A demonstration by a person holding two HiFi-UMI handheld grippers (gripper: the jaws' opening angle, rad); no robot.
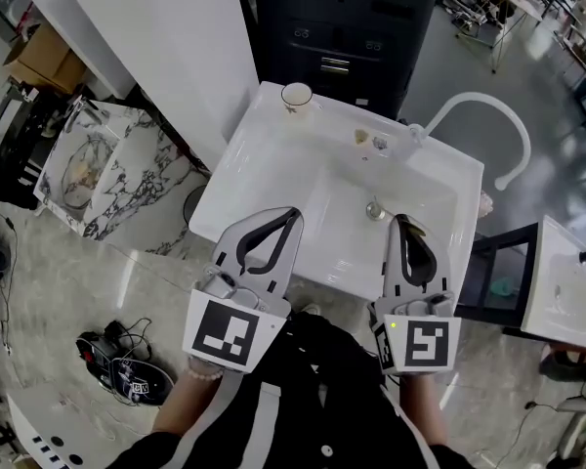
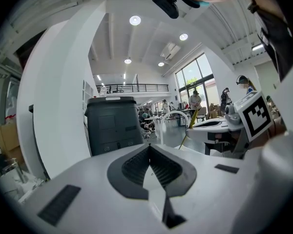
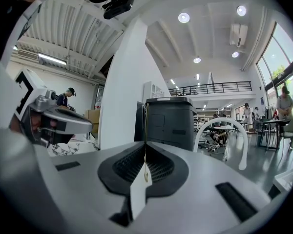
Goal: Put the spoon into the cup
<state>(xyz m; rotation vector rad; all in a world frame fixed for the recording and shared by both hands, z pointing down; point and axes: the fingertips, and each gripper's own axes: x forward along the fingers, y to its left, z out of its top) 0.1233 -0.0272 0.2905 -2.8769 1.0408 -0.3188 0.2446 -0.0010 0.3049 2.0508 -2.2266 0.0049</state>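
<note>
Head view shows us the cup (image 1: 296, 96) standing on the back left corner of the white sink (image 1: 264, 164), well apart from both tools. Our right gripper (image 1: 402, 221) is clamped on the thin gold spoon (image 3: 146, 122) (upright, seen edge-on) above the basin's near side. Our left gripper (image 1: 295, 213) is closed on nothing.

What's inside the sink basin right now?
Only the drain shows in the sink basin; the right claw, shut on the spoon, covers part of its near side.
</note>
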